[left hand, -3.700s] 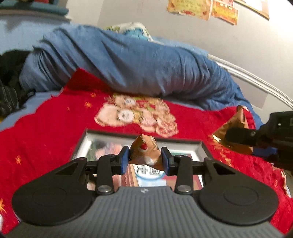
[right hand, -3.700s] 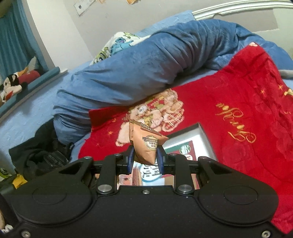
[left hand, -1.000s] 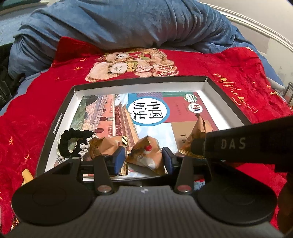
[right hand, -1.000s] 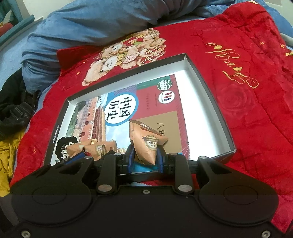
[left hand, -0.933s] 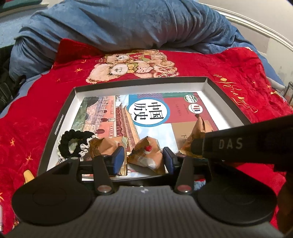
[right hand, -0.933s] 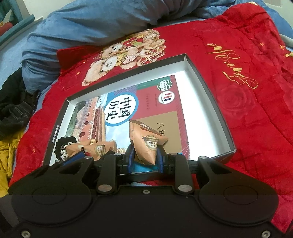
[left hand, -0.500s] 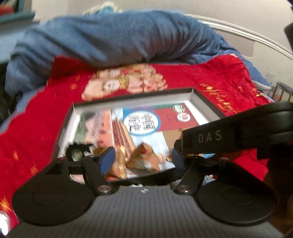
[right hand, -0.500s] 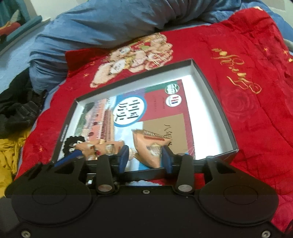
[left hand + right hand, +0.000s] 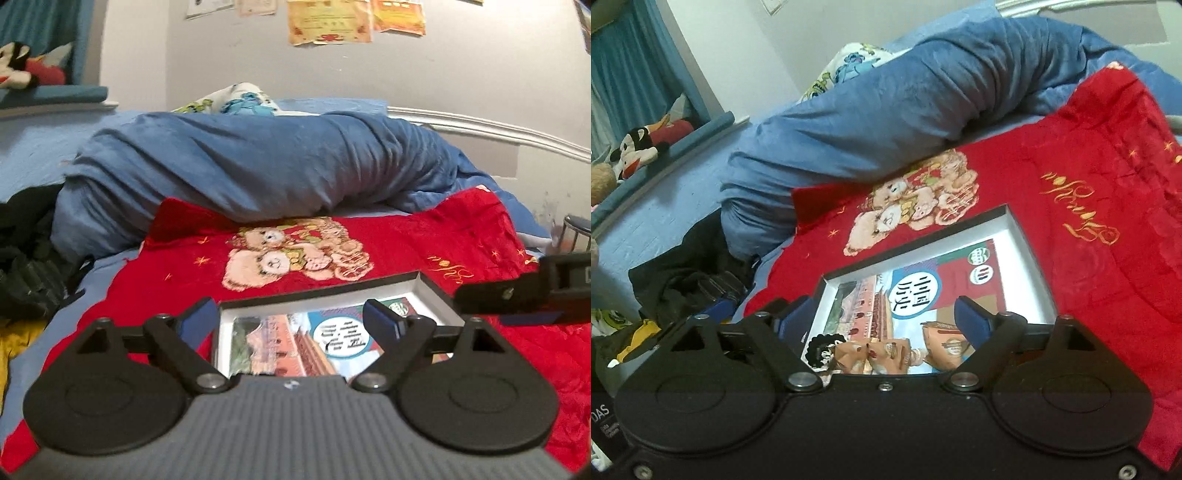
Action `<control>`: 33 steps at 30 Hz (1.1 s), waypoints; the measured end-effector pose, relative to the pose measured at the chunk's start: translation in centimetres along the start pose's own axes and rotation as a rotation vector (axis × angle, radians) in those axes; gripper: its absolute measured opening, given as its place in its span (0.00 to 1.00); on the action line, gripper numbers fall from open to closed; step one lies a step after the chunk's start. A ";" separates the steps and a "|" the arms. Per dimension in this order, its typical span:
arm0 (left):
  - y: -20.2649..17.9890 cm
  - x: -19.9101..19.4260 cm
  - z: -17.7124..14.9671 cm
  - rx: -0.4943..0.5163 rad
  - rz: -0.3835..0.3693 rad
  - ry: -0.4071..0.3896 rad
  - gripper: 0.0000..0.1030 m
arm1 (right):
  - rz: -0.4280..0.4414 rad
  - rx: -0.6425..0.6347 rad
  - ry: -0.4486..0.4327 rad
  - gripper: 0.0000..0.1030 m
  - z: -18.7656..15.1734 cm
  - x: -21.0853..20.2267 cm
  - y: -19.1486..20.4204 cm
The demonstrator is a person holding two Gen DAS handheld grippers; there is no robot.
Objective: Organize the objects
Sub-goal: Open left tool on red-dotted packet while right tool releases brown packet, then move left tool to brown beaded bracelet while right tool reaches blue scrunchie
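We have both tools over the shallow box [image 9: 1021, 230] on the red blanket [image 9: 1108, 206], and we judge the step in hand to be the release of a pair of snack packets. Our left gripper [image 9: 291, 325] has its jaws opening wide with nothing between them; ahead of it and below lies only the far half of the box with the history textbook [image 9: 295, 343] on its floor. Our right gripper [image 9: 882, 319] is likewise opening, and nothing is pressed by its pads; just beneath and ahead of its fingertips sit the brown snack packets [image 9: 945, 347], one under the right finger and two more toward the left finger [image 9: 871, 352], next to a black scrunchie [image 9: 823, 349] at the box's near left corner (all four rest on the book cover). From the left tool the right one [image 9: 517, 299] shows as a dark bar off to the right side. Whether more loose items wait outside the box we cannot tell, so the next move calls for drawing both tools clear without snagging a packet, then looking around for anything not yet put away.
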State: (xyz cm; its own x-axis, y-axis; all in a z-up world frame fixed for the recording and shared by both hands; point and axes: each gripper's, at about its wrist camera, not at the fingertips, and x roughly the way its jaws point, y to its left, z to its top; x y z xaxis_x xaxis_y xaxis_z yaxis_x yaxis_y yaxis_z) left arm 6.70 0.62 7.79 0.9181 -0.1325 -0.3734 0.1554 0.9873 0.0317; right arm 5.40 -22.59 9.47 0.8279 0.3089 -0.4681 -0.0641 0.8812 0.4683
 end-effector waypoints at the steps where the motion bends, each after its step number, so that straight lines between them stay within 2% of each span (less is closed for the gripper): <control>1: 0.1 -0.4 -0.4 -0.001 0.008 0.001 0.89 | -0.001 -0.006 -0.007 0.81 -0.1 -0.4 0.0; 6: -0.3 -2.6 -3.2 0.001 0.020 0.031 0.89 | -0.004 -0.028 -0.016 0.81 -1.5 -2.0 -0.2; 10: -1.0 -3.5 -5.3 -0.065 -0.002 0.069 0.89 | -0.022 -0.032 -0.013 0.80 -3.0 -2.4 -0.9; 14: -1.7 -2.8 -6.2 -0.124 -0.049 0.130 0.89 | -0.030 0.005 0.050 0.75 -4.1 -1.5 -1.9; 19: -2.8 -2.0 -7.8 -0.106 -0.046 0.177 0.83 | -0.029 -0.023 0.112 0.67 -5.2 0.0 -1.6; 23: -3.0 -0.4 -8.7 -0.127 -0.023 0.252 0.71 | -0.041 -0.046 0.181 0.60 -6.0 1.6 -1.1; 26: -3.0 0.3 -9.1 -0.157 -0.012 0.260 0.66 | -0.056 -0.061 0.222 0.58 -6.7 2.6 -1.0; 29: -3.2 0.8 -9.4 -0.157 -0.014 0.260 0.52 | -0.076 -0.064 0.239 0.58 -7.1 3.2 -1.0; 32: -3.5 1.0 -9.5 -0.153 -0.048 0.270 0.30 | -0.091 -0.053 0.244 0.58 -7.2 3.8 -1.1; 33: -3.7 0.9 -9.6 -0.146 -0.058 0.273 0.28 | -0.094 -0.052 0.248 0.58 -7.3 4.1 -1.1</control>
State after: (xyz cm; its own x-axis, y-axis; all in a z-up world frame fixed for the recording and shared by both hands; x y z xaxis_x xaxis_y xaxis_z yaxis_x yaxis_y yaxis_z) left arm 3.49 -2.35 -1.54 0.7743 -0.1797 -0.6068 0.1323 0.9836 -0.1225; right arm 4.76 -19.71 1.53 0.6700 0.2978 -0.6800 -0.0272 0.9252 0.3785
